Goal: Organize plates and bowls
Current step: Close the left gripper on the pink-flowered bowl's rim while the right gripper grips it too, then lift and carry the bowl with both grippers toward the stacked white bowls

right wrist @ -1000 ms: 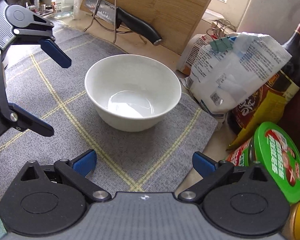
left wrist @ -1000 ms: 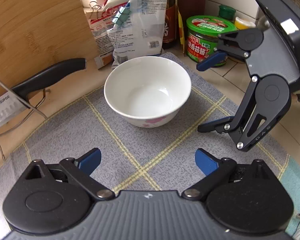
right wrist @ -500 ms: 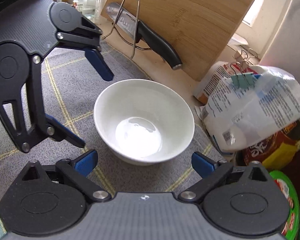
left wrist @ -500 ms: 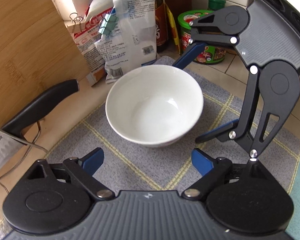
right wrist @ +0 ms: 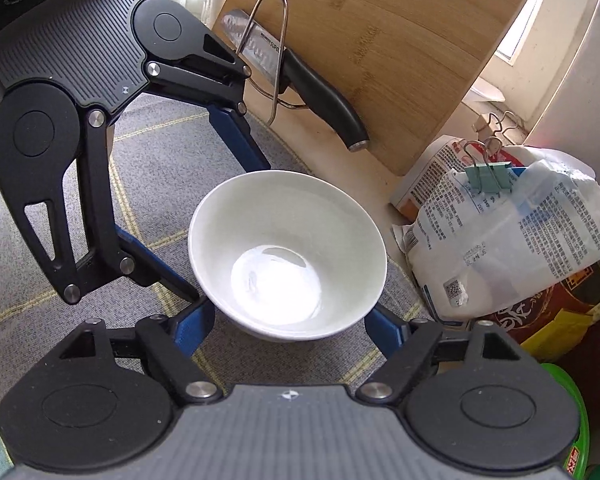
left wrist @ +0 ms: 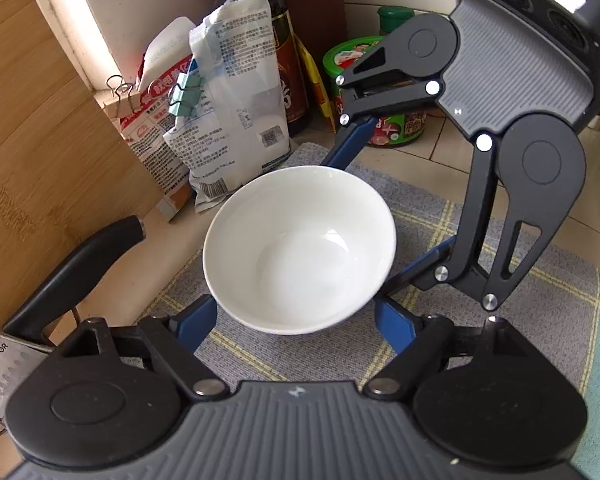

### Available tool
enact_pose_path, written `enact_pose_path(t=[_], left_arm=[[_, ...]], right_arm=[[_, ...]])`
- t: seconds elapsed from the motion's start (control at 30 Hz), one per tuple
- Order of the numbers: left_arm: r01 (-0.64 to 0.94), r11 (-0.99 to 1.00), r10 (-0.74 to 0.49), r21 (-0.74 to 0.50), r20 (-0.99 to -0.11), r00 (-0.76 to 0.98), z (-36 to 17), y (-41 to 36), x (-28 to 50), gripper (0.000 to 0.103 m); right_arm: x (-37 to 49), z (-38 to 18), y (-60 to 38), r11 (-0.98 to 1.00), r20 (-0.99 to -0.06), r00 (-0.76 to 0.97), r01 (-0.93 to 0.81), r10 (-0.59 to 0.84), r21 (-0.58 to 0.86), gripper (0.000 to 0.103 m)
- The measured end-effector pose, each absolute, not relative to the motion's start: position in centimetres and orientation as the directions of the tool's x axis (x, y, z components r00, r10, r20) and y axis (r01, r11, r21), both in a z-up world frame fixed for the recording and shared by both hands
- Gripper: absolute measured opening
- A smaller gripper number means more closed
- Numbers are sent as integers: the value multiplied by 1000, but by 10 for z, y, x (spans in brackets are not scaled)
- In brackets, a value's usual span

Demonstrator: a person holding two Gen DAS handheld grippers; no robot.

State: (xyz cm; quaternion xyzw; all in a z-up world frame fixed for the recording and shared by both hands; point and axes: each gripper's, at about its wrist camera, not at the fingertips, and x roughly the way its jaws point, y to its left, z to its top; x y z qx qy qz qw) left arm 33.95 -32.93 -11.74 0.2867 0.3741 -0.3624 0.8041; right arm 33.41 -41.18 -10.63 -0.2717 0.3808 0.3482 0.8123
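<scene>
Between both claws: left claw [left wrist: 296, 318] and right claw [right wrist: 290, 322] have just been closing, each now clenched on the bowl [left wrist: 299, 249], which sits on the mat [left wrist: 512, 240] on the counter. Risk: glazed walls slip if the two squeezes are uneven, tipping it toward the bag [right wrist: 512, 236].

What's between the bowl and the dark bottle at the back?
The white clipped bag stands between the bowl and the dark bottle. Both wrist views show it.
</scene>
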Motion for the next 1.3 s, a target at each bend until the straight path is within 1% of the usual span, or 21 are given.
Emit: enact_pose_path(t=[0.53,0.73,1.13,1.3], left_arm=[[826,547,-404,138,-821,404,-116,-321,339,83],[840,522,-409,146,-822,397,-118,-321,346,83],[870,459,-414,180,-823,389,-124,-326,352,83],[871,460,-411,174,-828,382,-121,-324,349,83]], right_arm=[[333,-98,-411,581,-815,435,-799,383,-153,85],[336,-102,-409,549,-826,436,-814,357,-192,85],[340,-103,-406,505,-829,431,-835,356,-217,86],[334,-100,-404,499,-829,429,-839,359,-218,86]])
